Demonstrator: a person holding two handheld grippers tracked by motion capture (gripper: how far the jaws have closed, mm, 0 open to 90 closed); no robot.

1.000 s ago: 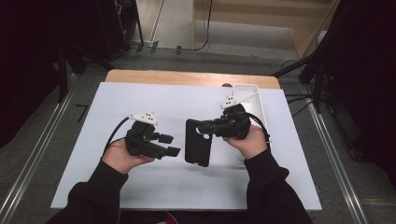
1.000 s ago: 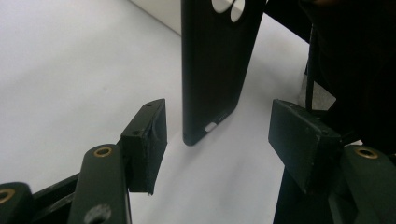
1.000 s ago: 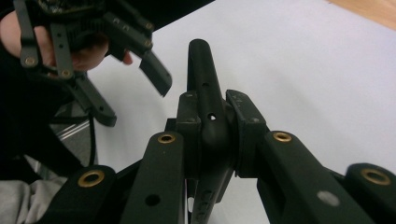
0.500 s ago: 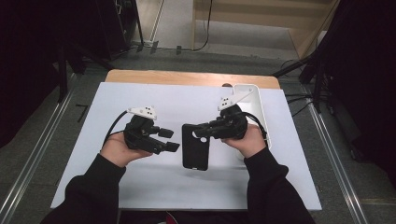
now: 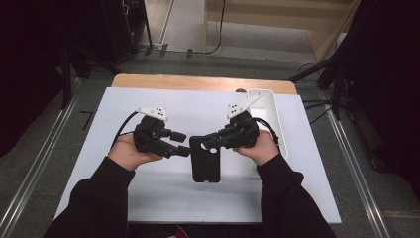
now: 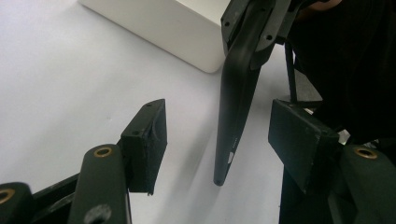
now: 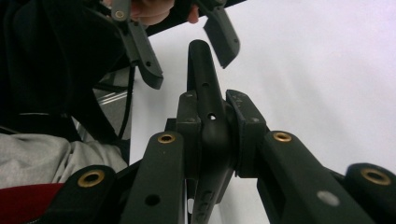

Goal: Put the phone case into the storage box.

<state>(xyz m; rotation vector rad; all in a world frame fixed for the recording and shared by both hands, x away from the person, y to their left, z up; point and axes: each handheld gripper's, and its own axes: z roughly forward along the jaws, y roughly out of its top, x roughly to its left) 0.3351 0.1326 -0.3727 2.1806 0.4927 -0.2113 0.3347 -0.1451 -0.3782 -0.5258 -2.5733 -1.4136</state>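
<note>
A black phone case (image 5: pixel 205 159) is held above the white table, gripped at its top end by my right gripper (image 5: pixel 210 142), which is shut on it. In the right gripper view the case (image 7: pixel 203 70) runs edge-on between the closed jaws of the right gripper (image 7: pixel 211 125). My left gripper (image 5: pixel 182 144) is open at the case's left edge. In the left gripper view the case (image 6: pixel 236 102) stands edge-on between the spread jaws of the left gripper (image 6: pixel 227 137), touching neither pad. The right gripper view also shows the left gripper (image 7: pixel 187 46) open around the case's far end.
A white rectangular tray (image 5: pixel 270 116) lies at the table's back right, just behind the right hand, with its wall (image 6: pixel 159 28) beyond the case. The white table top (image 5: pixel 148 198) extends around both hands, with a wooden strip (image 5: pixel 198 82) at the far edge.
The left gripper has moved right and slightly away from the person, so its open jaws now straddle the case. The right gripper shifted the case a little left and toward the person.
</note>
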